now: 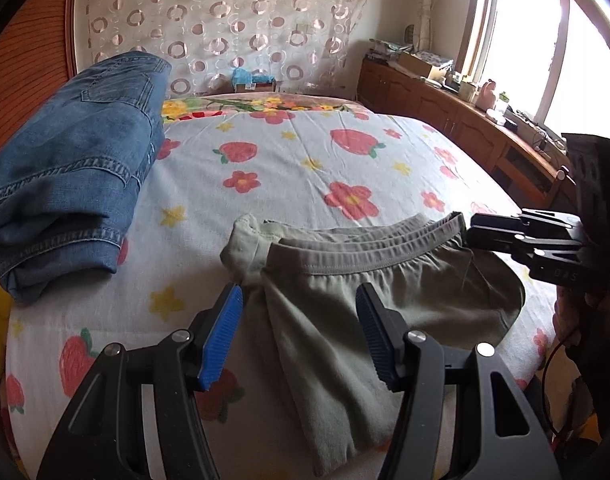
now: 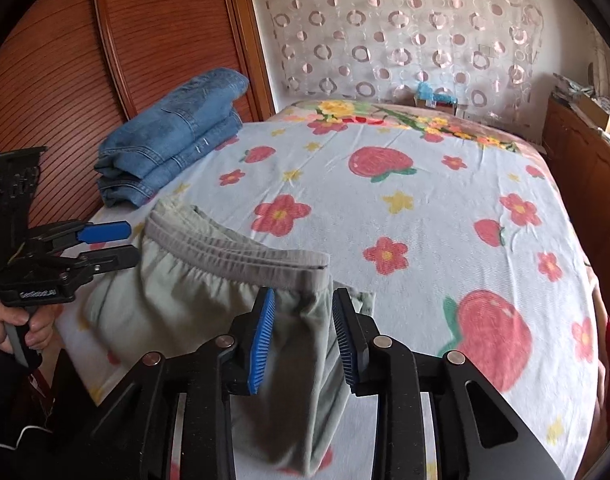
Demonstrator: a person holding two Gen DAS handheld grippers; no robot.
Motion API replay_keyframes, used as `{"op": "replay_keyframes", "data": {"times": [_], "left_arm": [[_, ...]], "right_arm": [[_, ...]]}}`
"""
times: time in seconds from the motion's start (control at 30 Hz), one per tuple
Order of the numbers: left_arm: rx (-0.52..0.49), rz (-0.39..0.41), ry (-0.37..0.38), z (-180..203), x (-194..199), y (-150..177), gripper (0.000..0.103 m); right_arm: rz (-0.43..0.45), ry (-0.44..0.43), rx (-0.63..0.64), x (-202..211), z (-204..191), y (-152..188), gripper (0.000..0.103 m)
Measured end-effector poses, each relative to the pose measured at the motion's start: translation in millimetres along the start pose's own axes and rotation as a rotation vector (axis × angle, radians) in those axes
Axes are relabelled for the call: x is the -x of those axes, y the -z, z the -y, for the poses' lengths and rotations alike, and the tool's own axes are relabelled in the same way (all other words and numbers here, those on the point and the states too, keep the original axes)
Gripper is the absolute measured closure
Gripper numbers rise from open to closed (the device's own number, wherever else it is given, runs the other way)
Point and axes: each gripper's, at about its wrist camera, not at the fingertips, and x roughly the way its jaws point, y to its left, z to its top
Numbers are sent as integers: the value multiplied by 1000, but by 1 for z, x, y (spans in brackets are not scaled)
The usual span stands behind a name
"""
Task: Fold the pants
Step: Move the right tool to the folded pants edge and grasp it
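The pants (image 1: 357,300) are lying folded just ahead of both claws, waistband (image 1: 369,240) running crosswise, left claw (image 1: 299,334) and right claw (image 2: 303,340) hovering apart (gripping nothing).

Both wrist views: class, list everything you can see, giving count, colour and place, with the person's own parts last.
bed sheet: one, white with red flowers and strawberries, covering the bed.
grey-green pants: one, folded, near edge of the bed.
jeans: one, blue, folded, far left of the bed.
curtain: one, pale with circles, behind the bed.
wooden cabinet: one, brown, under the window.
left claw: one, black with blue pads, open above the pants.
right claw: one, black with blue pads, open above the pants.
hand: one, gripping the left claw's handle.
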Motion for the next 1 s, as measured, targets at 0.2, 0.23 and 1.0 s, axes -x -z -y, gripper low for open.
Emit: {"op": "replay_keyframes", "data": {"times": [0.2,0.23,1.0], "left_arm": [[1,-6,1,0,-1,1,43],[0,-7,-1,1,-1,1,43],[13,-28,-19,-4,-17,0,43]], "right_arm": [[-47,-19,-27,-21,8,-14,72],[-53,-32,-38,-23,9,-16,72],[-18,24,12,-44,1,-25,96]]}}
